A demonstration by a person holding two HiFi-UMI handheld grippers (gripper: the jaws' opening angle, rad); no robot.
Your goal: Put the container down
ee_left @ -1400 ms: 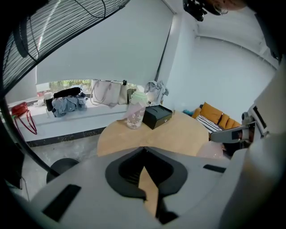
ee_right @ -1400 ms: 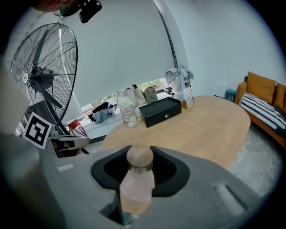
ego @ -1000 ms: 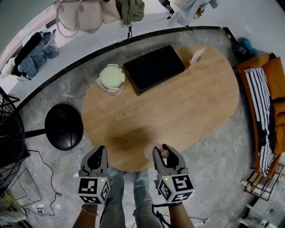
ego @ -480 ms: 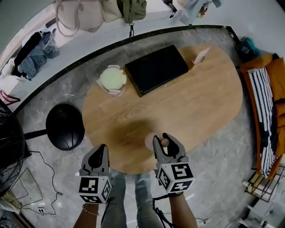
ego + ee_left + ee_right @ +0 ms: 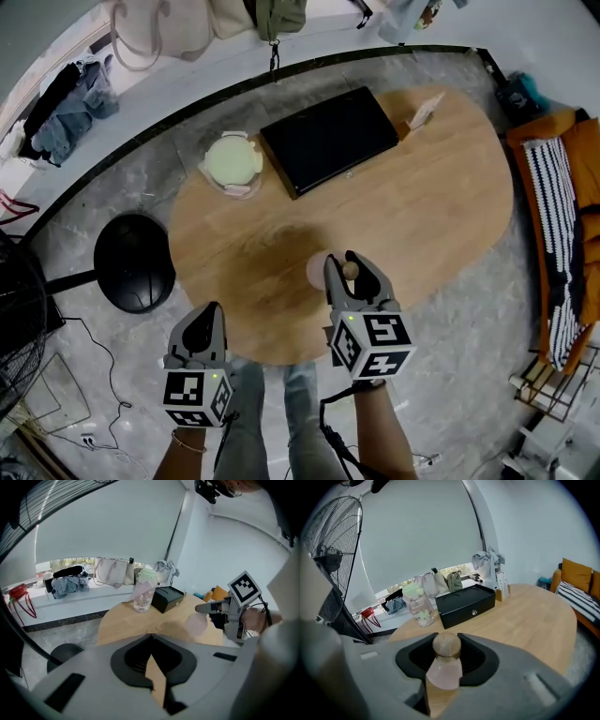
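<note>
The container is a small pale pink, translucent bottle (image 5: 444, 668) with a round wooden stopper (image 5: 446, 645). My right gripper (image 5: 446, 639) is shut on its neck. In the head view the right gripper (image 5: 346, 264) holds the bottle (image 5: 317, 270) over the near part of the oval wooden table (image 5: 422, 206), close to its front edge. In the left gripper view the bottle (image 5: 196, 624) hangs above the tabletop. My left gripper (image 5: 206, 321) stays near the table's front edge at the left, its jaws together with nothing between them (image 5: 151, 637).
A black box (image 5: 328, 141) lies at the table's far side, with a green-lidded glass jar (image 5: 234, 161) to its left and a small card stand (image 5: 419, 114) to its right. A black round base (image 5: 134, 262) stands on the floor at left. An orange sofa (image 5: 562, 216) is at right.
My right gripper has carried the bottle further in over the table and slightly lower. The left gripper has stayed where it was.
</note>
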